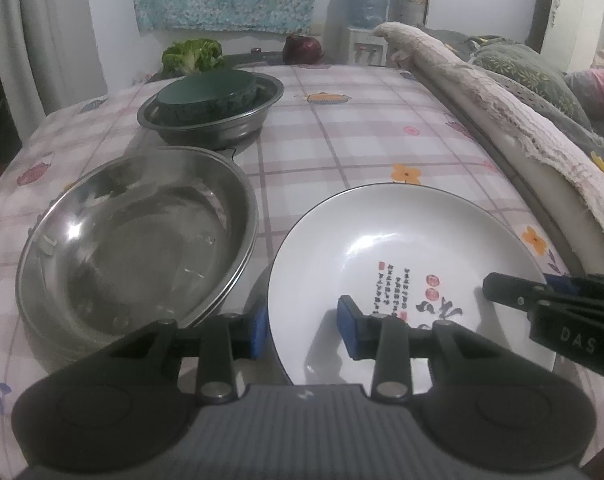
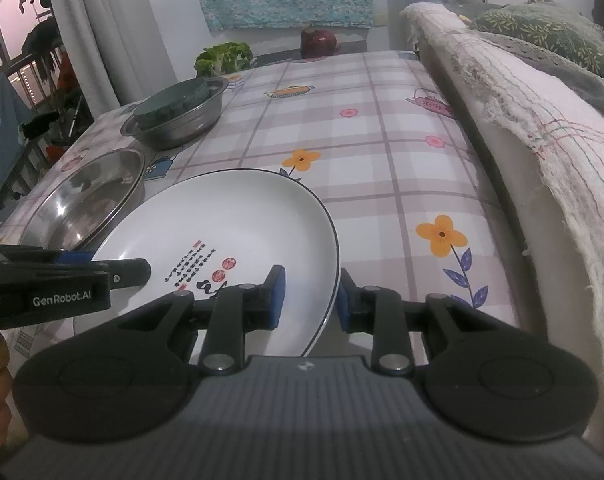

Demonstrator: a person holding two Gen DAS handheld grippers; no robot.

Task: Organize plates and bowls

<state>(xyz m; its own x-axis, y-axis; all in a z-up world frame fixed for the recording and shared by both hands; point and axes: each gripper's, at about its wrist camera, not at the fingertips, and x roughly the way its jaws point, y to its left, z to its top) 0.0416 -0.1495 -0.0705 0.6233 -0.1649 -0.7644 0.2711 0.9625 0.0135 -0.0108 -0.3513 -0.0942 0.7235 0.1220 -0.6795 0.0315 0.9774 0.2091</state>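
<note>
A white plate [image 1: 401, 248] [image 2: 238, 216] with red and black lettering lies on the checked tablecloth in front of both grippers. My left gripper [image 1: 303, 330] straddles its left rim, one blue pad outside and one over the inside, with a clear gap. It is open. My right gripper [image 2: 310, 300] straddles the plate's right rim the same way, pads apart from it, open. Each gripper also shows in the other's view: the right gripper [image 1: 541, 304] and the left gripper [image 2: 102, 276]. To the left stand stacked steel bowls [image 1: 134, 248] [image 2: 86, 200].
Farther back a steel basin [image 1: 238, 128] [image 2: 182, 128] holds an upturned dark green bowl [image 1: 206, 94]. Broccoli [image 1: 192, 54] and a red cabbage [image 1: 302, 49] lie at the table's far edge. A cloth-draped sofa [image 1: 501, 108] borders the table's right side.
</note>
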